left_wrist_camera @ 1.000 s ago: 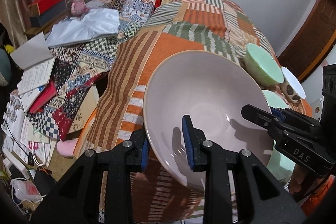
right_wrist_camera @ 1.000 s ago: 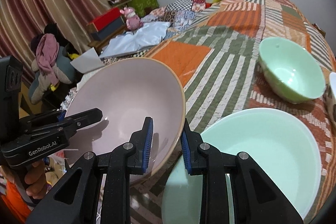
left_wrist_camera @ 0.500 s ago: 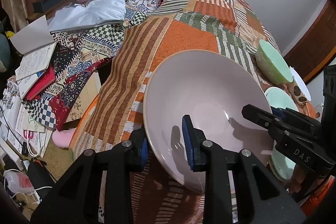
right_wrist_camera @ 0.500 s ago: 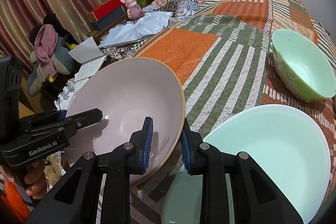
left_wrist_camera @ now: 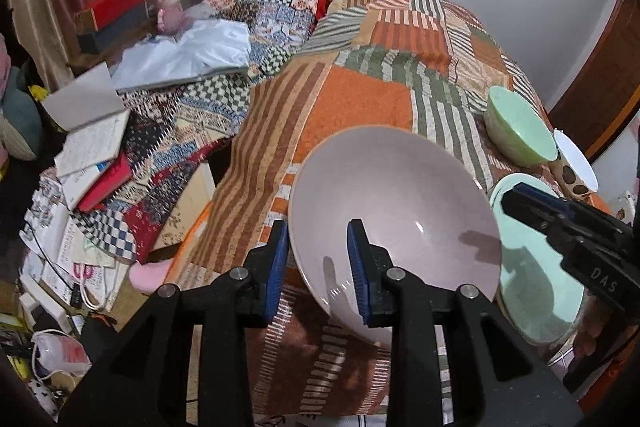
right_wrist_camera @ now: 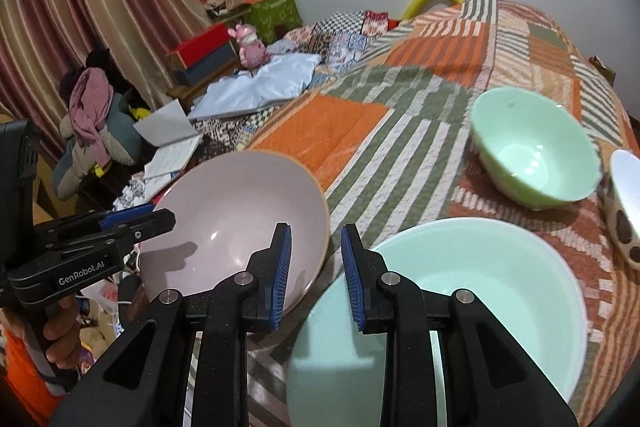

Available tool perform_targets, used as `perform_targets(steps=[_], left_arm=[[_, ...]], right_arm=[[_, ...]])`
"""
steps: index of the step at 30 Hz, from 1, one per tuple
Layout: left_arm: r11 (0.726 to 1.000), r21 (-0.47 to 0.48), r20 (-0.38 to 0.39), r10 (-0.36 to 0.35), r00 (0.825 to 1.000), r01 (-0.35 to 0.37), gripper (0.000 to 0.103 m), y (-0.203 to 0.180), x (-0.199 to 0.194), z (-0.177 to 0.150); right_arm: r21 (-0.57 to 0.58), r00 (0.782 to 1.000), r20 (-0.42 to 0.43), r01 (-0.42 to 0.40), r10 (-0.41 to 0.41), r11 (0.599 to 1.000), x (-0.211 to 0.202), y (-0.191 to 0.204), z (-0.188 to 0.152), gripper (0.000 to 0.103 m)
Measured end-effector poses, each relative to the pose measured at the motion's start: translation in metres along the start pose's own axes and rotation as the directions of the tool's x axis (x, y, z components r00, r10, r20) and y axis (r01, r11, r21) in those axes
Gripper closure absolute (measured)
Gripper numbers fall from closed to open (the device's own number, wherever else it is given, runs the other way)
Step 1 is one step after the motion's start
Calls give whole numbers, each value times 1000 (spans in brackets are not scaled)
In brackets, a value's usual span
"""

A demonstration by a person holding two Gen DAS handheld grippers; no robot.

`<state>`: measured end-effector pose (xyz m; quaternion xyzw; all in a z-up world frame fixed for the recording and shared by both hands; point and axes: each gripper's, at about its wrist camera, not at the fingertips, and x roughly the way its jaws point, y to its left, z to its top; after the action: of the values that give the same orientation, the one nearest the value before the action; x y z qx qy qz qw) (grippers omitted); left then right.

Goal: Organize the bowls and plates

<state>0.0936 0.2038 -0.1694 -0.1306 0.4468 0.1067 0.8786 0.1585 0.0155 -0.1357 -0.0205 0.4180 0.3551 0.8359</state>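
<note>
A wide pale pink bowl (left_wrist_camera: 400,207) hangs tilted above the quilt's near left corner, held from both sides. My left gripper (left_wrist_camera: 318,263) is shut on its near rim, one blue pad inside and one outside. My right gripper (right_wrist_camera: 316,263) is shut on the opposite rim; in the left wrist view the right gripper (left_wrist_camera: 516,199) comes in from the right. The left gripper (right_wrist_camera: 160,219) also shows in the right wrist view at the pink bowl's (right_wrist_camera: 240,219) left edge. A large mint bowl (right_wrist_camera: 480,287) lies on the quilt just right of the pink one.
A smaller mint bowl (right_wrist_camera: 532,155) and a white bowl with brown spots (right_wrist_camera: 624,211) sit further back on the right of the patchwork quilt (right_wrist_camera: 360,115). Books, papers and folded cloth (left_wrist_camera: 100,155) crowd the left side, with floor clutter below.
Both grippers have shifted a little with the pink bowl still gripped between them. More of the large mint bowl now shows beside it in the left wrist view.
</note>
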Motion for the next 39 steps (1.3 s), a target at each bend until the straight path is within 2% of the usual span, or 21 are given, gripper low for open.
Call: perform_targets(steps=[4, 8, 11, 13, 19, 23, 26, 27, 29, 30, 35, 39], left_arm=[[999, 29, 40, -16, 999, 15, 68, -13, -14, 4], [998, 65, 82, -23, 996, 17, 59, -33, -25, 10], [995, 97, 105, -37, 994, 27, 53, -52, -30, 17], [994, 105, 114, -50, 992, 38, 45, -64, -30, 23], [988, 142, 118, -78, 990, 61, 31, -102, -25, 42], [982, 175, 112, -94, 989, 74, 29, -125, -17, 54], [978, 192, 101, -104, 989, 83, 24, -141, -7, 64], [976, 197, 95, -112, 989, 92, 24, -146, -2, 68], [973, 209, 83, -113, 990, 94, 24, -156, 6, 74], [971, 219, 79, -112, 991, 93, 24, -162, 11, 78], [964, 251, 47, -106, 993, 91, 23, -183, 37, 93], [958, 271, 16, -97, 995, 89, 23, -194, 58, 102]], right_arm=[[14, 1000, 29, 9, -9, 1000, -13, -10, 1, 79], [26, 998, 55, 23, -24, 999, -26, -22, 1, 79], [37, 996, 76, 42, -45, 998, -36, -33, 0, 71], [48, 993, 95, 61, -66, 997, -43, -42, 1, 67], [89, 983, 124, 127, -138, 988, -61, -81, 5, 67], [115, 974, 129, 169, -184, 979, -70, -104, 9, 67], [129, 969, 121, 198, -213, 972, -71, -121, 13, 66], [130, 968, 120, 206, -222, 970, -72, -127, 14, 64], [136, 965, 123, 215, -232, 967, -73, -134, 16, 51], [141, 962, 129, 222, -240, 965, -73, -138, 17, 49], [117, 954, 124, 259, -273, 959, -63, -153, 28, 49], [115, 967, 83, 230, -240, 966, -46, -168, 38, 49]])
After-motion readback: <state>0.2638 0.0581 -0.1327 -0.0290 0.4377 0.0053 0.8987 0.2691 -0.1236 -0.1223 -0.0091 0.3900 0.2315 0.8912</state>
